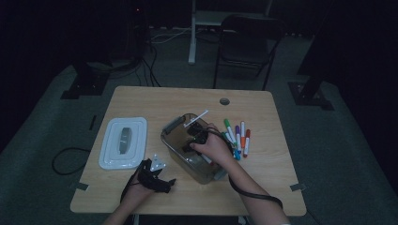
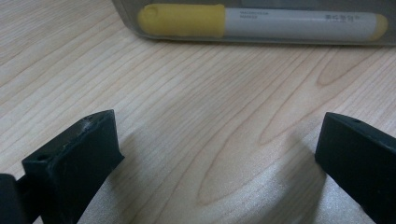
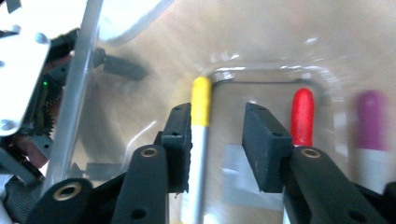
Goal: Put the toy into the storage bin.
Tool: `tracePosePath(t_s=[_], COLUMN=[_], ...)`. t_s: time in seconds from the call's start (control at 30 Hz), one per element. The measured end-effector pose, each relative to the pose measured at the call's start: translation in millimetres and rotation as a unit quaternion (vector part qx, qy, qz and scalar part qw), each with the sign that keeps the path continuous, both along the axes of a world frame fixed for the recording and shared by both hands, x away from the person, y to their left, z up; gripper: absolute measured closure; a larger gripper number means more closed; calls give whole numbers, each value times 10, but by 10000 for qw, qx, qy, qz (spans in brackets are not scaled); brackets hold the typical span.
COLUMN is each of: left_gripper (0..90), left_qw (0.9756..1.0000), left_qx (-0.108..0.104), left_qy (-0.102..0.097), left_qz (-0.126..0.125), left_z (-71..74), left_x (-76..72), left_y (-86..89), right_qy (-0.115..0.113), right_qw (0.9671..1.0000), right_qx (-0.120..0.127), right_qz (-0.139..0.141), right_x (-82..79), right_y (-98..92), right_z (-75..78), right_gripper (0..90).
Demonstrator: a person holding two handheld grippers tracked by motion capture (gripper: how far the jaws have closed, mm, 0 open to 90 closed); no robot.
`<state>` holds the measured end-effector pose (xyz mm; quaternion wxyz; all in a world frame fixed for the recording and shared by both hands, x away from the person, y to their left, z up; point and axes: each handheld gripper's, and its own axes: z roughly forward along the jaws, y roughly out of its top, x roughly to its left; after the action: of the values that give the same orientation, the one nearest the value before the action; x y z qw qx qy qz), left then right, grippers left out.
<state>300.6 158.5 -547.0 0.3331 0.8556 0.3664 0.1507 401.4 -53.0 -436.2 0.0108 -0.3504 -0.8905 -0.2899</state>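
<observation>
The left tool (image 1: 152,176) rests on the tabletop (image 1: 141,101) just beside the clear plastic bin (image 1: 174,123), its jaws spread wide with nothing but bare wood between them; in the left gripper view the yellow-capped marker (image 2: 261,21) lies just behind the bin's near wall. Parked this close, the left tool could nudge the bin if the hand shifts, which would slide the bin under the working hand. The left forearm comes in low from the bottom edge of the high view, the hand lying flat and relaxed.

To the left of the bin the white lid (image 1: 123,142) sits apart on the tabletop, out of the way.

The right tool (image 3: 215,140) is down inside the bin, jaws released and part open. The yellow-capped marker runs along the inner face of one jaw, not pinched, lying on the bin floor; a red-capped marker (image 3: 302,116) lies beside the other jaw and a purple-capped one (image 3: 371,119) further over. The risk I see here: the yellow marker touches that jaw, so lifting out could drag or flick it against the wall. The right hand (image 1: 213,147) arches over the bin, wrist bent down, its cable trailing along the forearm.

Right of the bin, loose markers (image 1: 238,136) wait on the tabletop; a careless sweep of the cable could roll them.
</observation>
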Motion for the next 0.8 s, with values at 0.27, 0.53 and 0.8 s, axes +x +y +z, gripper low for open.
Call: tracePosePath(t_s=[0.27,0.53,0.8], left_gripper=[6,6,6], left_qw=[10000,10000,10000], left_qx=[-2,-4,4], left_qy=[0,-6,4], left_qz=[1,2,-6], left_z=[0,-1,-1], left_x=[0,0,-1], left_y=[0,-1,0], right_qy=[-639,-900,-681], right_qw=[9950,9824,9656], right_qx=[450,684,276], right_qz=[-623,-1485,-2493], right_x=[5,73,211], right_y=[-643,-1320,-1878], right_z=[431,451,40], right_gripper=[607,538,570])
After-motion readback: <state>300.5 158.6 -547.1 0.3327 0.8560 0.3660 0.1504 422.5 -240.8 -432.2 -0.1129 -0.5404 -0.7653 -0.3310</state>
